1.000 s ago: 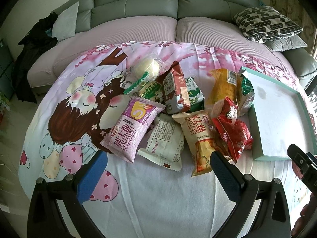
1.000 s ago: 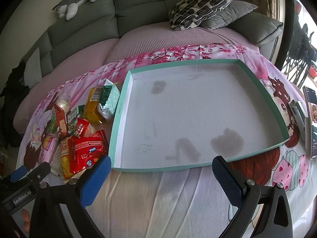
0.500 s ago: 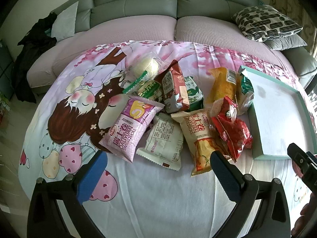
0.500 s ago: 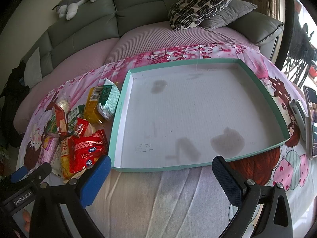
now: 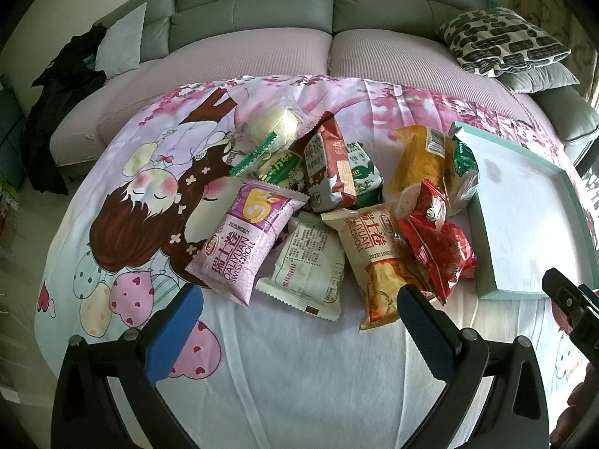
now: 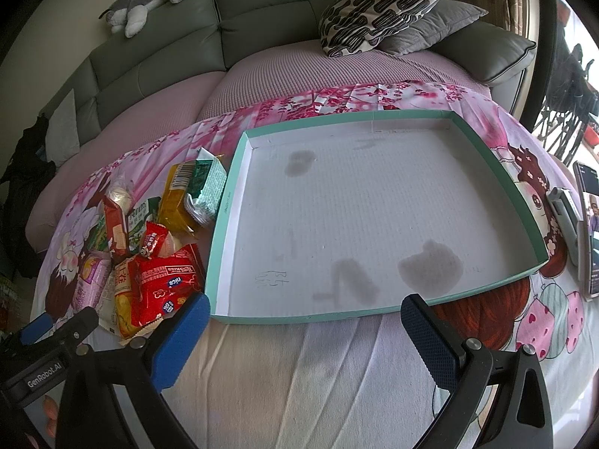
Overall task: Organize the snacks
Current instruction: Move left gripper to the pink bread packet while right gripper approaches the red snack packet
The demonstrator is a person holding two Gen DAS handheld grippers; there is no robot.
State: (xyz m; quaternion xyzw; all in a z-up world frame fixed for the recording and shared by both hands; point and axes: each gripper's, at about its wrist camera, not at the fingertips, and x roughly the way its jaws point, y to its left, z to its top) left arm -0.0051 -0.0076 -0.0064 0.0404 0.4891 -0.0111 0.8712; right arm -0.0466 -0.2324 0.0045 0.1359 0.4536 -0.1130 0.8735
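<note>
Left wrist | green packets [image 5: 359, 172] half-buried | tray [image 5: 584, 224] cut off

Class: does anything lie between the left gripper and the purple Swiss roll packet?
Nothing visible does. Only bare printed bedsheet lies between the open left gripper and the purple Swiss roll packet.

A home living room is indicated: a grey-green sectional sofa [image 5: 262, 3] is seen with a patterned throw pillow [image 6: 382, 7], a plush toy [image 6: 149, 0] on its backrest, and a cartoon-printed sheet [image 5: 123, 194] spread over it.
</note>
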